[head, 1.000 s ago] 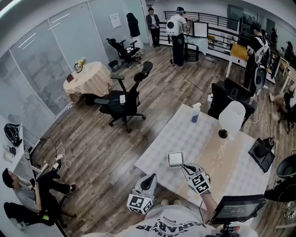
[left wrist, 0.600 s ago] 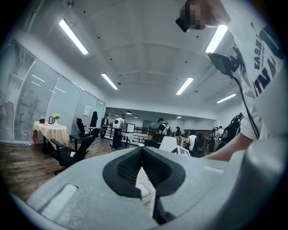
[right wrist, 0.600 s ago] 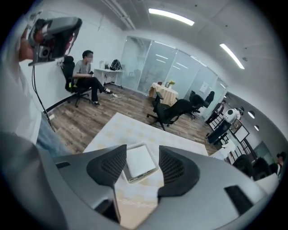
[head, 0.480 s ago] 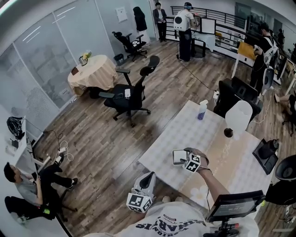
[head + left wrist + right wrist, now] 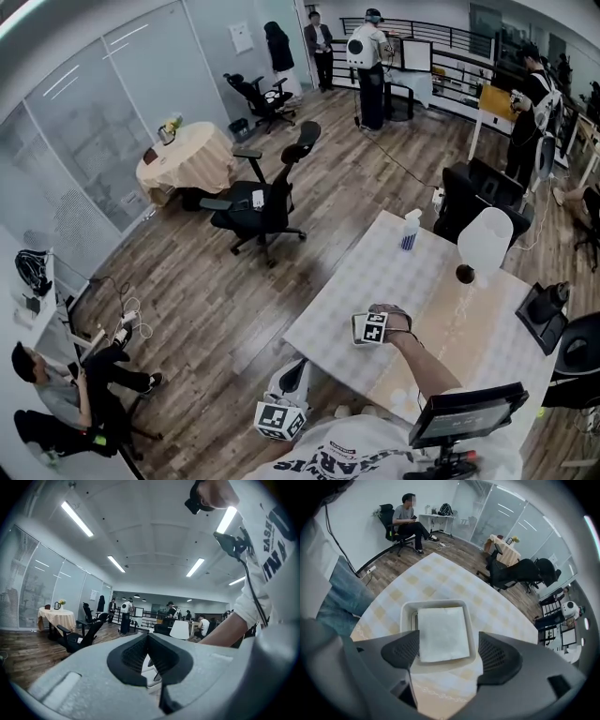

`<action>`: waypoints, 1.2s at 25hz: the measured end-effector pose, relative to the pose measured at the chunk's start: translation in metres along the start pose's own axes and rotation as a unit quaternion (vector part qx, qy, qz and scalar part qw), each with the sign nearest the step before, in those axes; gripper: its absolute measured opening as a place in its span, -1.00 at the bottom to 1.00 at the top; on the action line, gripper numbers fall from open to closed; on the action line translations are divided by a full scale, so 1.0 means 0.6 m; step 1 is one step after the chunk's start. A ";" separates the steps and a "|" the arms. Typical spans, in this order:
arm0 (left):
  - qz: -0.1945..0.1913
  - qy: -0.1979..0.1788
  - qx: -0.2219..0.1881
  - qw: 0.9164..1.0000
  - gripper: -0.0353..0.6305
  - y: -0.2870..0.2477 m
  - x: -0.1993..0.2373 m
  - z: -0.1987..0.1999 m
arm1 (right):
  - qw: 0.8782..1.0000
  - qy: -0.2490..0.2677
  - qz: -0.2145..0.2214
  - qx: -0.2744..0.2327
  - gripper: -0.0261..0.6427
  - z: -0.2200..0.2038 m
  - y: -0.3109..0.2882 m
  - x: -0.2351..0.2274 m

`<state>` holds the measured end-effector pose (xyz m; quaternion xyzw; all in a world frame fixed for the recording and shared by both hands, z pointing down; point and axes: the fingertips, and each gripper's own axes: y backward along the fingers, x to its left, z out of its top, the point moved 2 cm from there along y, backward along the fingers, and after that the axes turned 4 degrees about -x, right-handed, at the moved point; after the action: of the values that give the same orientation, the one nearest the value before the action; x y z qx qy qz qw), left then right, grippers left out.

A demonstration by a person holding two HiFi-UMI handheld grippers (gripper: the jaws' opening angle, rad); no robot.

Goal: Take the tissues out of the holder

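Observation:
A white square tissue holder (image 5: 408, 612) lies on the checked table, with a flat stack of white tissues (image 5: 443, 633) inside it. My right gripper (image 5: 449, 653) points steeply down right above it; its jaws have just been opening and now stand wide, one on each side of the stack, touching nothing. In the head view the right gripper (image 5: 369, 330) covers most of the holder. My left gripper (image 5: 295, 367) hangs off the table's near edge, level, and in the left gripper view it (image 5: 147, 637) has its jaw tips together and nothing held.
The table (image 5: 375, 267) has a checked cloth. A spray bottle (image 5: 410, 230) stands at its far corner, and a white rounded object (image 5: 485, 240) to the right. A monitor (image 5: 464, 414) stands near my right elbow. Black office chairs (image 5: 267, 202) stand on the wooden floor.
My right gripper has come down from beside the holder, tipped to point downward over it, and opened from shut to wide. The left gripper has barely shifted.

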<state>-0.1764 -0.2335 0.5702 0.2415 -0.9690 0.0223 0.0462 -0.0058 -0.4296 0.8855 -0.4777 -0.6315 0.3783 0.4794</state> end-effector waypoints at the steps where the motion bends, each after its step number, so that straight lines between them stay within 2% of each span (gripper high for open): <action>1: 0.002 -0.001 0.001 1.000 -0.88 0.002 0.003 0.000 | 1.000 -0.002 0.005 0.003 0.24 0.000 -0.006 0.002; 8: 0.010 -0.001 -0.002 1.000 -0.88 0.003 0.009 0.004 | 0.999 0.010 0.050 0.014 0.29 0.006 -0.037 0.040; 11: 0.007 0.000 -0.003 1.000 -0.88 0.003 0.004 0.005 | 0.999 0.006 0.049 0.014 0.24 0.003 -0.041 0.042; 14: 0.007 -0.001 -0.003 1.000 -0.88 0.002 0.006 0.005 | 0.999 0.007 0.046 0.017 0.11 0.005 -0.036 0.040; 22: 0.000 0.000 -0.004 1.000 -0.88 -0.006 0.005 0.002 | 0.999 -0.017 0.036 0.004 -0.05 0.007 -0.030 0.033; 30: -0.001 0.001 -0.005 1.000 -0.88 -0.009 0.001 0.000 | 0.999 -0.025 0.025 0.009 -0.08 -0.001 -0.028 0.031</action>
<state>-0.1743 -0.2389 0.5703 0.2424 -0.9688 0.0173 0.0487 -0.0109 -0.4156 0.9058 -0.4796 -0.6273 0.4081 0.4582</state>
